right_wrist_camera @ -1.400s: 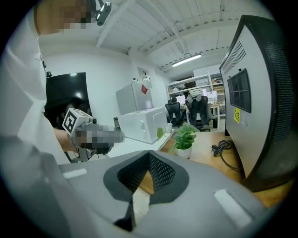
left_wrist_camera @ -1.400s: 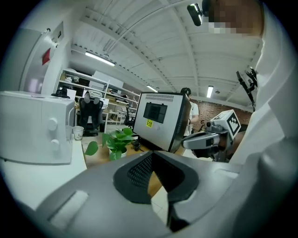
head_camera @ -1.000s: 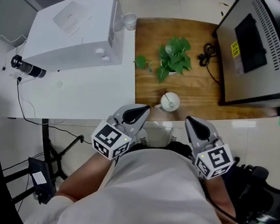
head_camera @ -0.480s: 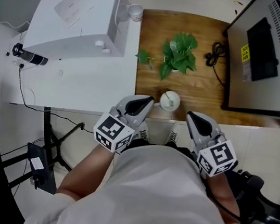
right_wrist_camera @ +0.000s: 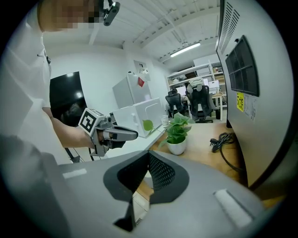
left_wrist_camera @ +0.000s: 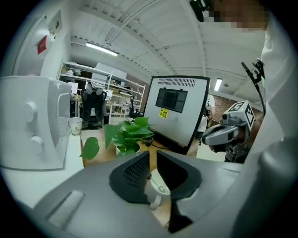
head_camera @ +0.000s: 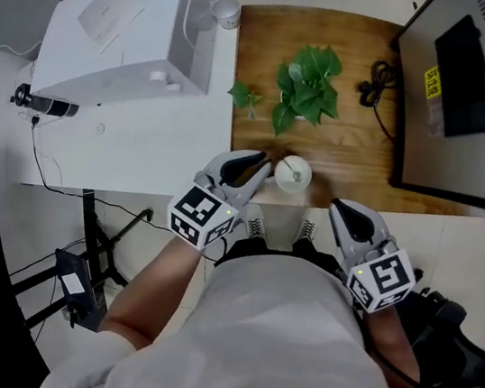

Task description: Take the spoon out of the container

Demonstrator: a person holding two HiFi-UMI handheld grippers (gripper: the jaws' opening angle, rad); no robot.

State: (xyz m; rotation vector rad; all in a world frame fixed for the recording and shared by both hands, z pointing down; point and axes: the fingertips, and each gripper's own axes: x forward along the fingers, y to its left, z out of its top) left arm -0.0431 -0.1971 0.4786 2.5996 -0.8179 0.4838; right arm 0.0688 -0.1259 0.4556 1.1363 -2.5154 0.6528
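Observation:
A small white cup (head_camera: 294, 173) stands near the front edge of the wooden table (head_camera: 341, 149) with a spoon (head_camera: 297, 177) lying in it. My left gripper (head_camera: 262, 165) has its tips just left of the cup. Its jaws have just been opening and stand slightly apart, with nothing pressed between them. In the left gripper view the cup (left_wrist_camera: 157, 189) and spoon (left_wrist_camera: 153, 179) show through the gap just beyond the left gripper (left_wrist_camera: 153, 157). My right gripper (head_camera: 339, 209) hangs in front of the table edge, right of the cup, with its jaws together. Nothing sits in the right gripper (right_wrist_camera: 149, 157).
A potted plant (head_camera: 307, 85) stands behind the cup. At the right, a large grey monitor (head_camera: 477, 98) has a black cable (head_camera: 383, 83) coiled beside it. A white appliance (head_camera: 127, 29) sits on the white table (head_camera: 138, 158) at the left. Behind it is a paper cup (head_camera: 224, 10).
Both grippers have moved forward toward the table edge. The left one has come up beside the cup and its jaws have parted.

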